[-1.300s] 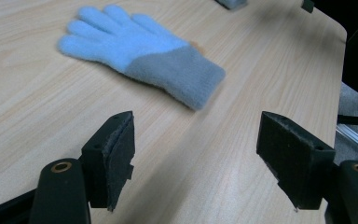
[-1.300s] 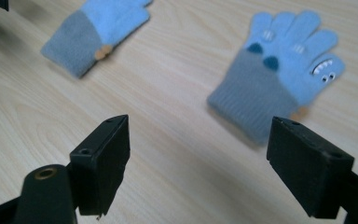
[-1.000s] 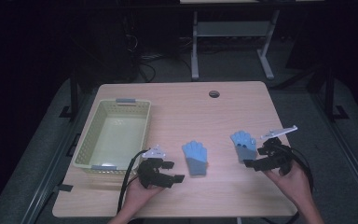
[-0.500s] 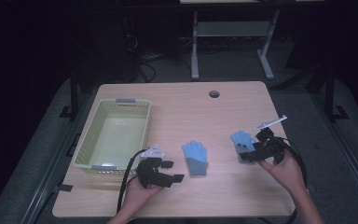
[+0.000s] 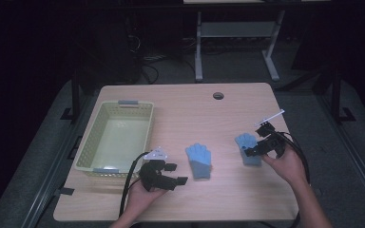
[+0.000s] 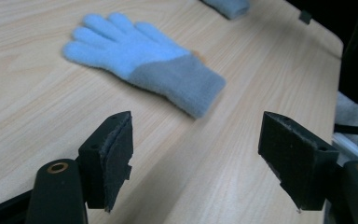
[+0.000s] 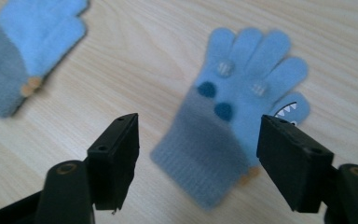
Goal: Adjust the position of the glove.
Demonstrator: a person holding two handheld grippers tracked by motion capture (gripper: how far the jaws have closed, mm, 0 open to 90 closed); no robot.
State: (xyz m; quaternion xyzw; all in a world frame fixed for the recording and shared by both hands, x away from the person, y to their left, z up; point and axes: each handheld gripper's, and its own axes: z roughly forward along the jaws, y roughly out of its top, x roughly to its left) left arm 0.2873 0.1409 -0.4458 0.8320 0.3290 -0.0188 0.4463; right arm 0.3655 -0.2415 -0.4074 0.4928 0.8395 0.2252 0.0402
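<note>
Risk of right claw [image 7: 198, 154], spread wide above patterned glove [image 7: 242, 102], pinching only loose cuff and dragging it along table [image 5: 228, 114]; left claw [image 6: 198, 158] likewise spread, empty.

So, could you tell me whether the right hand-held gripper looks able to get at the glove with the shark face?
Probably yes. The right hand-held gripper is open, poised just over that glove, which lies flat on bare table with nothing between them.
</note>
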